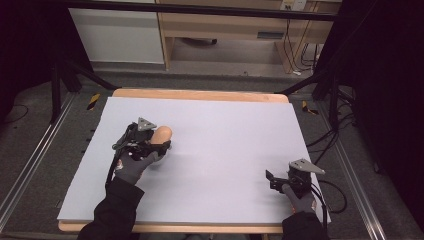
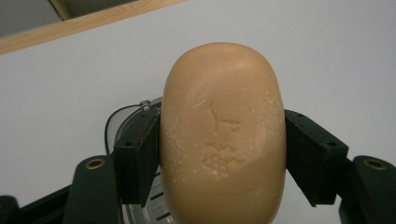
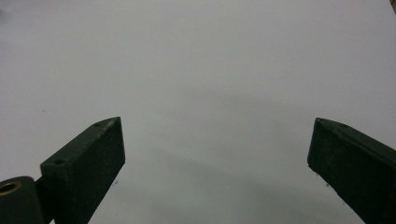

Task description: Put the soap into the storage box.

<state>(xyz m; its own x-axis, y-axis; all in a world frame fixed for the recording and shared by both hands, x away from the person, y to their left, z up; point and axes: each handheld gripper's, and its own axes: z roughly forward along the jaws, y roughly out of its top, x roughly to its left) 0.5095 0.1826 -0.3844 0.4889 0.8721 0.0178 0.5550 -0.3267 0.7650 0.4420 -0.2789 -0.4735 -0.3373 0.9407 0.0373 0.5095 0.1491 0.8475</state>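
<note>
A tan oval bar of soap (image 2: 223, 135) with an embossed mark sits between the two black jaws of my left gripper (image 2: 222, 140), whose pads press on both its long sides. From above, the soap (image 1: 161, 134) sticks out past the left gripper (image 1: 159, 145) over the left middle of the white sheet. A metal rim and a thin wire show just under the soap in the left gripper view. My right gripper (image 1: 272, 180) rests low at the sheet's right front; its jaws (image 3: 215, 140) stand wide apart over bare white surface with nothing between them.
The white sheet (image 1: 220, 150) covers a wooden table (image 1: 200, 94) whose edge shows at the back. Dark floor, rails and cables surround the table. A wooden cabinet (image 1: 225, 25) stands beyond the far edge.
</note>
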